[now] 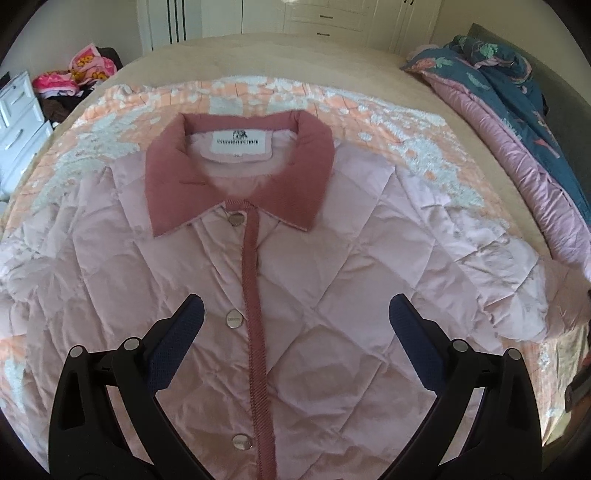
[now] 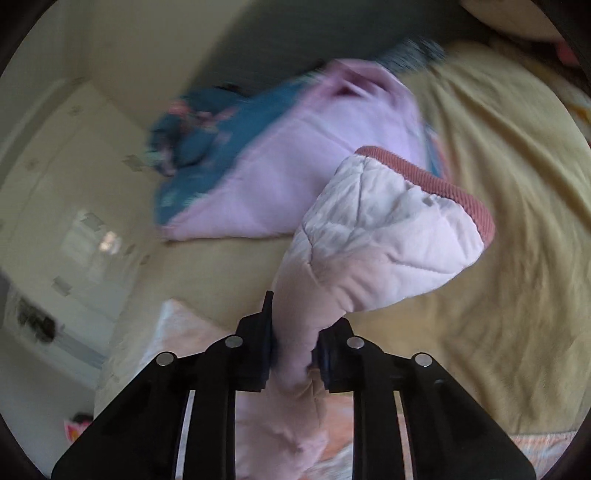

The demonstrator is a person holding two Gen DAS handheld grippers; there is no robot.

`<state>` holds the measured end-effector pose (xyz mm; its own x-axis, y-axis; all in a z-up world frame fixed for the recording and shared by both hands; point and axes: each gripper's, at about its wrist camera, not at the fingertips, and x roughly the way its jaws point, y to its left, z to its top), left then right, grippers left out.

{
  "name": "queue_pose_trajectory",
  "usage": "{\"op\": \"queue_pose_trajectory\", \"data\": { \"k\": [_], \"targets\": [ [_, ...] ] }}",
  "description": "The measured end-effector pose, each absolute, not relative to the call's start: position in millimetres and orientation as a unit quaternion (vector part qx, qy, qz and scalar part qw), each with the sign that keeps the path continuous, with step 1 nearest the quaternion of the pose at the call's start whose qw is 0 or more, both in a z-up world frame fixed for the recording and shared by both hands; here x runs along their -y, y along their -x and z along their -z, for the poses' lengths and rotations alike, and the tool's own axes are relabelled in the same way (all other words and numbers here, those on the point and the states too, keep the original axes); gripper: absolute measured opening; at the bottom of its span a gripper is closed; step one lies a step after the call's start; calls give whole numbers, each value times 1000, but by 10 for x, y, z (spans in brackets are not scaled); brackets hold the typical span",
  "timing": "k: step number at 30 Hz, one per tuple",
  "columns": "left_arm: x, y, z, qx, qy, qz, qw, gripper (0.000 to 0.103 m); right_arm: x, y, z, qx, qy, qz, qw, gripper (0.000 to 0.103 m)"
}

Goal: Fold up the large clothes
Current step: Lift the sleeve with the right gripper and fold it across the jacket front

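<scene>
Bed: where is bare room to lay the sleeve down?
Bare sheet lies beside the held sleeve, and beyond the jacket collar toward the wardrobe. The quilt crowds the right edge.

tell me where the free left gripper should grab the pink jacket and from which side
Probably the other sleeve, near its cuff end, coming down from above. The jacket lies flat, front up and snapped shut, so the body offers no edge to pinch. The left gripper hovers open over the placket; the right gripper already pinches the opposite sleeve below its ribbed cuff.
</scene>
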<state>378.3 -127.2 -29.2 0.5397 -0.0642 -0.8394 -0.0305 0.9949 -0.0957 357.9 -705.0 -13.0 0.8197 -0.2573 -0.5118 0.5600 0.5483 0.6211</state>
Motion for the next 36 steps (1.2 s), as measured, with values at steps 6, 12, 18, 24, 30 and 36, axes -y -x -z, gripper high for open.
{"op": "queue_pose_trajectory", "data": {
  "k": [6,12,18,24,30,36],
  "targets": [
    [1176,-3685,25,-462,44,16,886,94,6536,-3527,-395,-150,-344,155,914,17],
    [842,-3581,-236,-449,76,34,889,94,5887,-3542,-820,-128,-223,136,957,16],
    [505,-3501,-413,-435,89,22,896,94,5318,-3563,-1056,-131,-174,83,973,16],
    [265,-3427,-479,-434,106,16,895,94,4767,-3695,-1263,-145,-135,34,980,16],
    [34,-3355,-482,-434,116,9,893,94,4181,-3718,-1418,-147,-98,-2,984,16],
    [-246,-3276,-425,-433,136,2,891,94,3661,-3751,-1427,-153,-75,-41,984,16]
  ]
}}
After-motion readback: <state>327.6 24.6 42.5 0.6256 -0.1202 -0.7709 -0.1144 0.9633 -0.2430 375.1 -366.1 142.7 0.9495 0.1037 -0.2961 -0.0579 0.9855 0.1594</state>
